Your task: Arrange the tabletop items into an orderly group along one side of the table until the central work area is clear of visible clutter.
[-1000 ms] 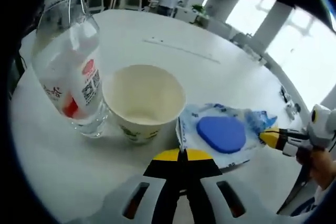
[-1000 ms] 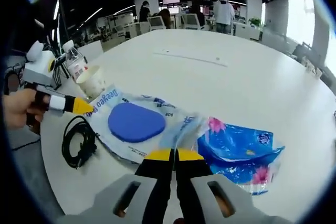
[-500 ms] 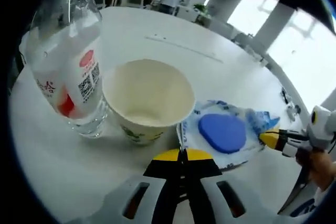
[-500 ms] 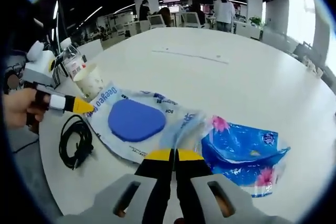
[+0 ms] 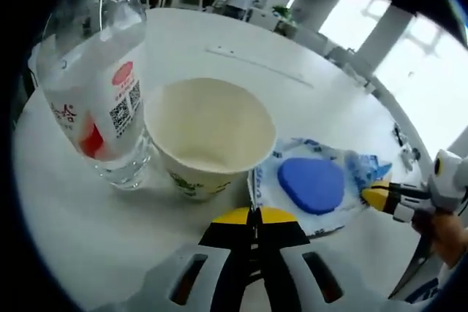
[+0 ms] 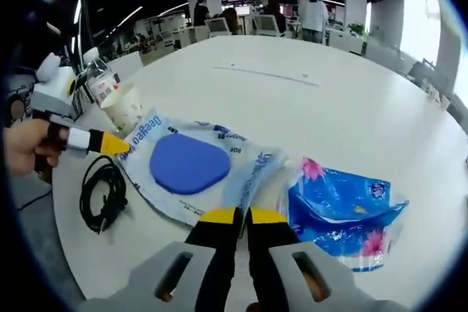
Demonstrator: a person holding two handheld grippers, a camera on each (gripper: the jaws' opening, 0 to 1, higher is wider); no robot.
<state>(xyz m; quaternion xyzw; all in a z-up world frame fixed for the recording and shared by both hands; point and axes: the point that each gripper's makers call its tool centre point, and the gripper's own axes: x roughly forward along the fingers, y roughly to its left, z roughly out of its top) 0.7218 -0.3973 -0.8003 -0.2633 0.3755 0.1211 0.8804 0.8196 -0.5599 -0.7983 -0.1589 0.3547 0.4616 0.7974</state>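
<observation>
white bench (image 6: 351,100) carries everything here. in the left gripper view, the left gripper (image 5: 254,218) has its yellow-tipped fingers together on the near edge of the wipes pack (image 5: 311,184), a pale blue packet with a solid blue oval lid. just beside the pack stands an empty paper cup (image 5: 208,137), and touching the cup on its far side is a clear water bottle (image 5: 91,85) with a red-and-white label, upright. the right gripper (image 5: 376,196) comes in from the right, a hand (image 5: 446,228) behind it, its yellow tip at the pack's other end.

in the right gripper view, the right gripper's fingers (image 6: 219,218) are closed on the crinkled edge of the wipes pack. a blue flowered tissue pack (image 6: 344,206) lies just beside it. a coiled black cable (image 6: 102,195) lies near the bench edge, below the left gripper's tip.
</observation>
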